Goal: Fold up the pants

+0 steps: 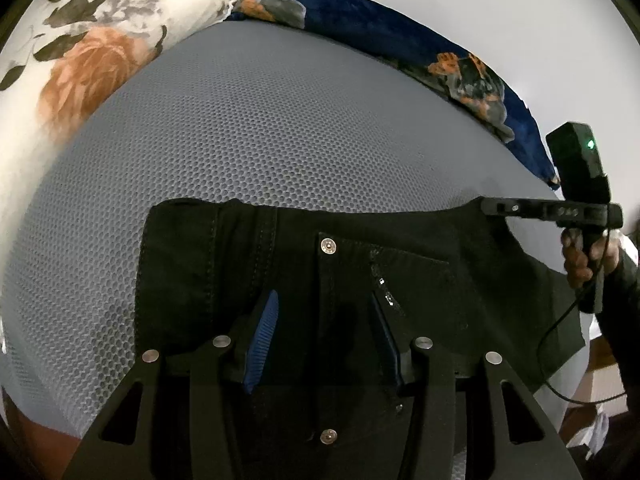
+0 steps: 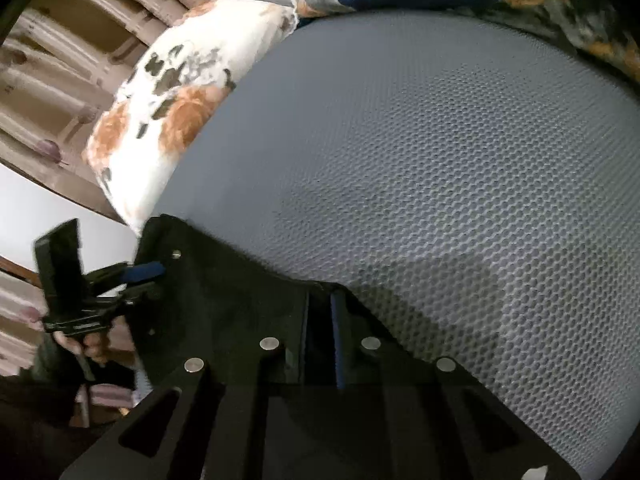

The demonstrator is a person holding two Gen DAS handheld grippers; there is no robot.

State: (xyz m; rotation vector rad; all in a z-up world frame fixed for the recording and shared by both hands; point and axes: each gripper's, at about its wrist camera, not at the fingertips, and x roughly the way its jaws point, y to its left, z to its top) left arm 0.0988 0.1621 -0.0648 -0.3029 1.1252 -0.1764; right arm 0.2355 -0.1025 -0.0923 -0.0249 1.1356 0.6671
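Black pants (image 1: pixel 400 264) lie on the grey mesh mattress (image 1: pixel 256 128), waistband and metal button (image 1: pixel 328 245) toward me. My left gripper (image 1: pixel 324 320) stands open over the waistband, blue-padded fingers (image 1: pixel 266 334) apart, cloth beneath and between them. My right gripper (image 2: pixel 322 316) is shut on the far corner of the pants (image 2: pixel 224 292), fingers nearly together on the fabric edge. It also shows in the left wrist view (image 1: pixel 490 205), pinching the pants' right corner. The left gripper shows in the right wrist view (image 2: pixel 146 276) at the pants' other edge.
A white floral pillow (image 1: pixel 68 64) lies at the mattress's far left. A dark blue floral blanket (image 1: pixel 420 40) runs along the far edge. Curtains (image 2: pixel 52 80) hang beyond the pillow. The mattress surface (image 2: pixel 440 160) stretches ahead.
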